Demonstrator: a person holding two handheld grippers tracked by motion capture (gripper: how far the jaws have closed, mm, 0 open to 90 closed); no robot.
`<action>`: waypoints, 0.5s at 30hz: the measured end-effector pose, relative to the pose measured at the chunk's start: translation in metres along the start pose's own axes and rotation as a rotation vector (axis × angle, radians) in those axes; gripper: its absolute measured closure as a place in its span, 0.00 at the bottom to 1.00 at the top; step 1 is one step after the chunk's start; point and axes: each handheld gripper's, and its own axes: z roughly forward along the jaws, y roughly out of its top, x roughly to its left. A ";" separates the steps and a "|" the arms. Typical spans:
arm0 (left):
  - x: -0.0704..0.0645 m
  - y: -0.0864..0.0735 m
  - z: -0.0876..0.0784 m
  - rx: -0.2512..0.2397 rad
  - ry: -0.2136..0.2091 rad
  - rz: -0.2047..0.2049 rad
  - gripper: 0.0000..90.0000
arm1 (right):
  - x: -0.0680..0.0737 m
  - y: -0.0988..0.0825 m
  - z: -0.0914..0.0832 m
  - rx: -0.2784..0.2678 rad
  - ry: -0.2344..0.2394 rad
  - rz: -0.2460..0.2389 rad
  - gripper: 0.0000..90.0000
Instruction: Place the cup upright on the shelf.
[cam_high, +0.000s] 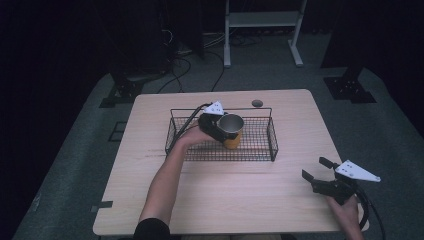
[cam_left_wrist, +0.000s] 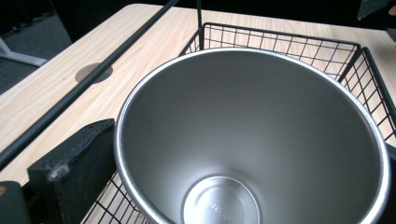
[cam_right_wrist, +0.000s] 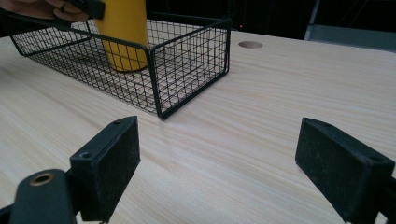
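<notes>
From the high view, a yellow tumbler (cam_high: 231, 131) with a steel-lined, round mouth stands upright inside a black wire-mesh basket (cam_high: 260, 148) on a pale wood-grain table (cam_high: 225, 195). The left tongs (cam_high: 218, 126) sit at the tumbler's rim, the left hand (cam_high: 192, 135) reaching over the basket's near wall with the forearm stretched forward. The right tongs (cam_high: 316, 170) hang well apart from the basket near the table's right edge, gripped by the right hand (cam_high: 345, 210), jaws spread.

In the left gripper view, the tumbler's (cam_left_wrist: 252, 140) smooth brushed-metal inside tapers to a flat bottom; one black padded jaw stands just beside its outer wall, not pressing, so the left tongs are apart.

In the right gripper view, two matte rectangular pads stand wide with bare table (cam_right_wrist: 261, 116) between them; the basket (cam_right_wrist: 187, 70) and tumbler (cam_right_wrist: 122, 32) lie beyond
</notes>
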 end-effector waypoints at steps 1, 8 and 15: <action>-0.001 0.000 0.000 0.002 -0.002 0.000 0.00 | 0.001 0.000 0.001 0.005 0.001 -0.010 0.14; -0.004 0.004 -0.003 -0.009 0.001 0.009 0.00 | 0.004 0.000 0.003 0.026 -0.009 -0.033 0.14; -0.005 0.006 -0.004 -0.019 0.016 0.015 0.00 | 0.004 0.001 0.003 0.026 -0.010 -0.033 0.14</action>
